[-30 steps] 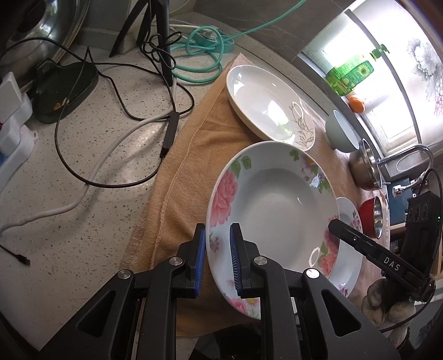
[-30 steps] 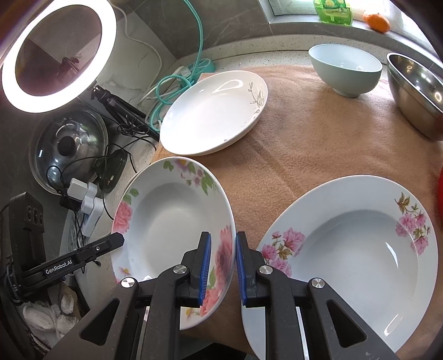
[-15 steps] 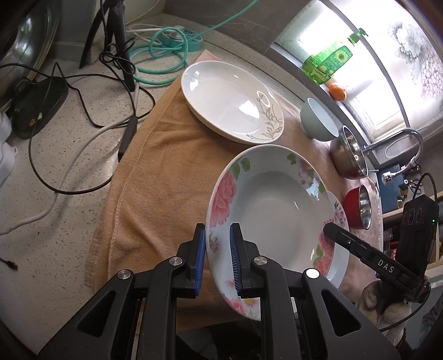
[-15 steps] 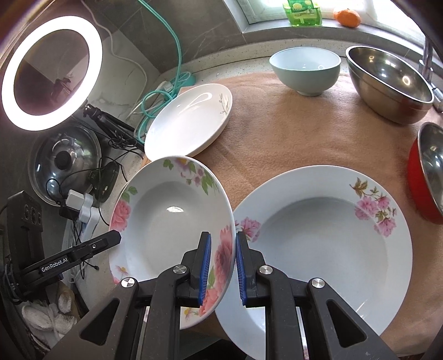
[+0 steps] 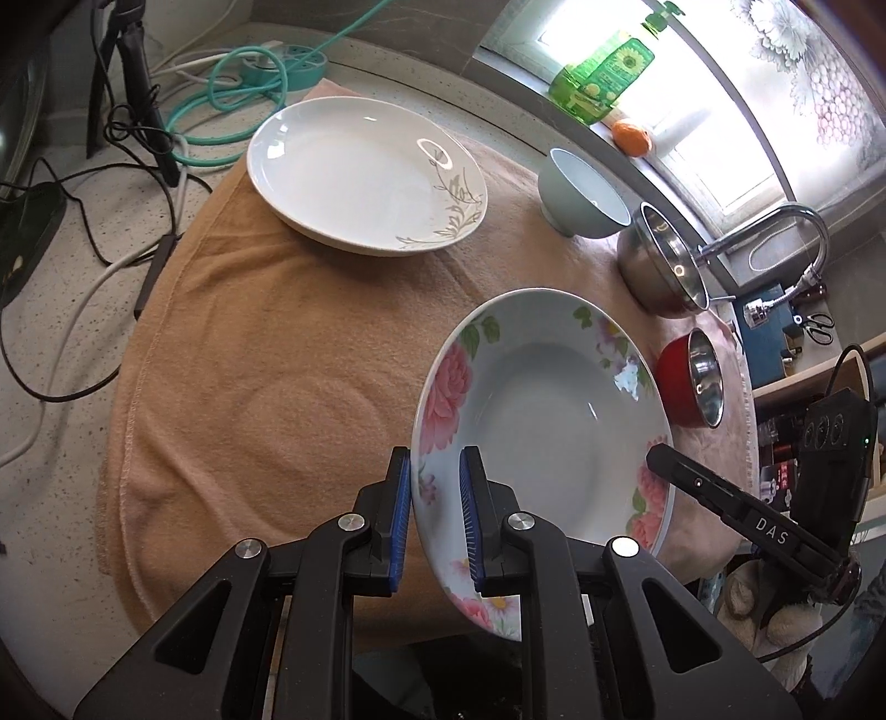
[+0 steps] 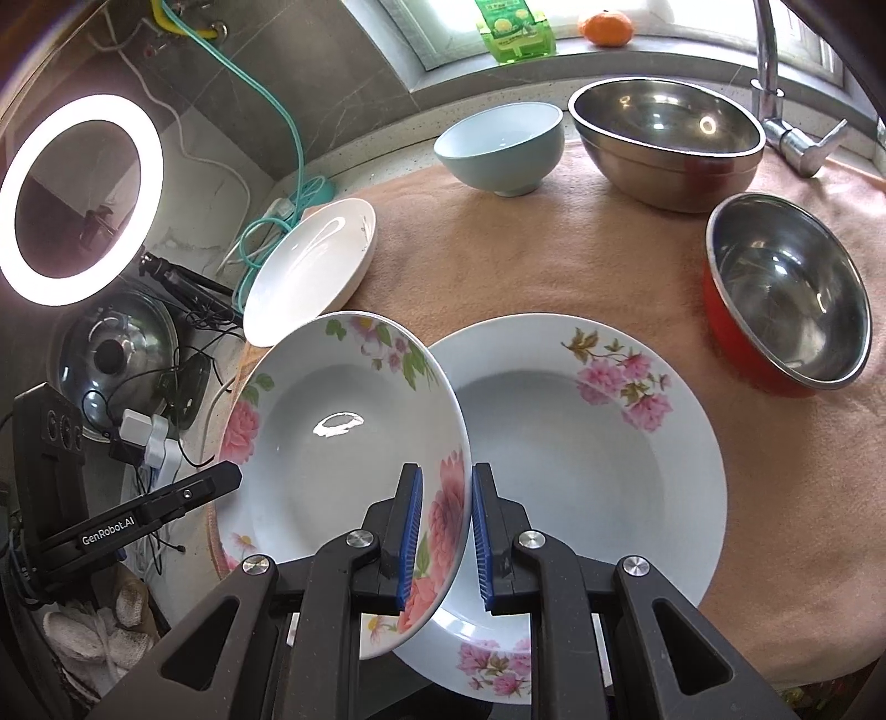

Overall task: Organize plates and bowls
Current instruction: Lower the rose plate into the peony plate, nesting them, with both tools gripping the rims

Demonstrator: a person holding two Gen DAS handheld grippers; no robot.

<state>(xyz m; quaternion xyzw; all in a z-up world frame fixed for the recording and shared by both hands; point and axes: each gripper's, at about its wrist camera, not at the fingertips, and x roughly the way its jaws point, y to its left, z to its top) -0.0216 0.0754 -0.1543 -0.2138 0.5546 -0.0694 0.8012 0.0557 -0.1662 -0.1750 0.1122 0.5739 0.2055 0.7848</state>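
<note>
A rose-patterned deep plate [image 5: 542,421] hangs tilted above the tan towel [image 5: 277,360]. My left gripper [image 5: 434,515] is shut on its left rim. My right gripper [image 6: 446,531] is shut on the opposite rim of the same plate [image 6: 343,421]. The plate partly overlaps a larger floral plate [image 6: 581,459] lying flat on the towel. A white plate with a grey sprig [image 5: 360,171] lies at the towel's far left. Further back stand a pale blue bowl [image 6: 498,147], a large steel bowl [image 6: 664,138] and a red steel-lined bowl [image 6: 786,299].
Loose cables and a teal cord coil [image 5: 243,94] lie on the speckled counter left of the towel. A ring light [image 6: 83,199] and a pot lid [image 6: 116,343] stand at the far left. A faucet [image 6: 775,111], a green bottle [image 6: 515,27] and an orange [image 6: 606,25] line the window sill.
Both grippers have carried the rose plate sideways to the right, from beside the larger floral plate to partly over it. The white plate has fallen further behind. Both grips are unchanged.
</note>
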